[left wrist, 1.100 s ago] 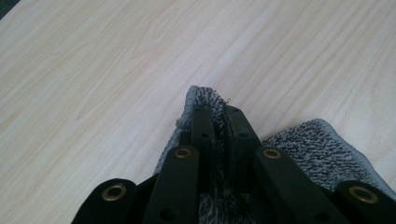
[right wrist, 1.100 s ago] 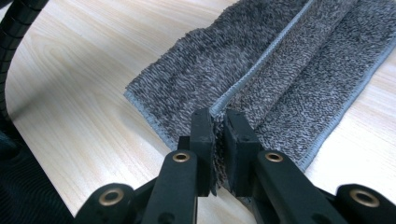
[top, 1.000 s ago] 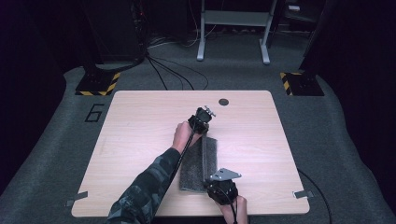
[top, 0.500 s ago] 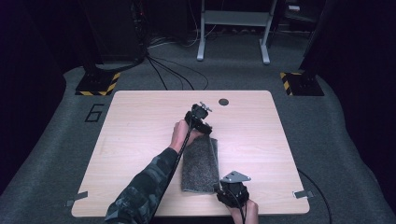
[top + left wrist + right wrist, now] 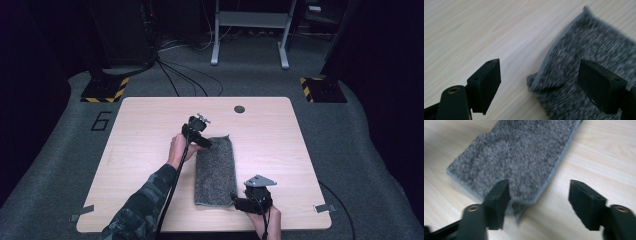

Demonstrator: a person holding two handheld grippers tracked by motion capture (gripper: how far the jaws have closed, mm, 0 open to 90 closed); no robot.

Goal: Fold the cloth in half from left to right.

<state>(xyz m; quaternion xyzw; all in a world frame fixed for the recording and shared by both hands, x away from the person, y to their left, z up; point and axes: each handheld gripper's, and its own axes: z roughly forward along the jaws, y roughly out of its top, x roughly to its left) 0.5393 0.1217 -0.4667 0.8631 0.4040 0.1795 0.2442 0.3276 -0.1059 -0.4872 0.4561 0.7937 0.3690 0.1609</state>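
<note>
The folded grey cloth (image 5: 216,170) is seen whole from the high view, lying flat mid-surface (image 5: 150,130). A curled corner (image 5: 541,81) is resolved in the left gripper view. Left gripper (image 5: 199,135) and right gripper (image 5: 248,203) have just been opening; both stand apart, nothing clamped. Pile is speckled, edges hemmed.
</note>
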